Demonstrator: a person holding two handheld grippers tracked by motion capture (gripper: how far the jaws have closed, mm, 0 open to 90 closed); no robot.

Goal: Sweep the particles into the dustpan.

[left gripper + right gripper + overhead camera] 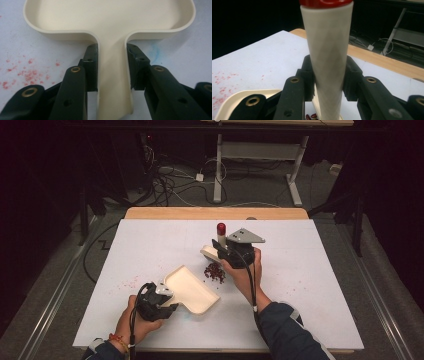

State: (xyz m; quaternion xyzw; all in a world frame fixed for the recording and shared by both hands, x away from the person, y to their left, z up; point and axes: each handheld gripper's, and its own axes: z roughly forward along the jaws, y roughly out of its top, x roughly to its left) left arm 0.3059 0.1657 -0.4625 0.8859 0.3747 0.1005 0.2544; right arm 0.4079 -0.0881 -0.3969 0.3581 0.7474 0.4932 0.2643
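Note:
A cream dustpan [194,291] lies on the white table, and my left gripper [159,301] is shut on its handle [113,75] at the near left. In the left gripper view my left gripper [112,67] has a jaw on each side of that handle. A small pile of dark red beans [215,272] sits just beyond the pan's open edge. My right gripper [231,251] stands over the beans, shut on a brush's white handle [328,62], which points up and ends in a red cap [221,228]. The brush's cream head [209,253] is down by the beans [311,116].
Faint red stains [25,75] mark the table [310,285] to the left of the pan. A wooden strip [215,213] runs along the table's far edge. Beyond it, cables [170,180] and white desk legs [218,170] are on the floor.

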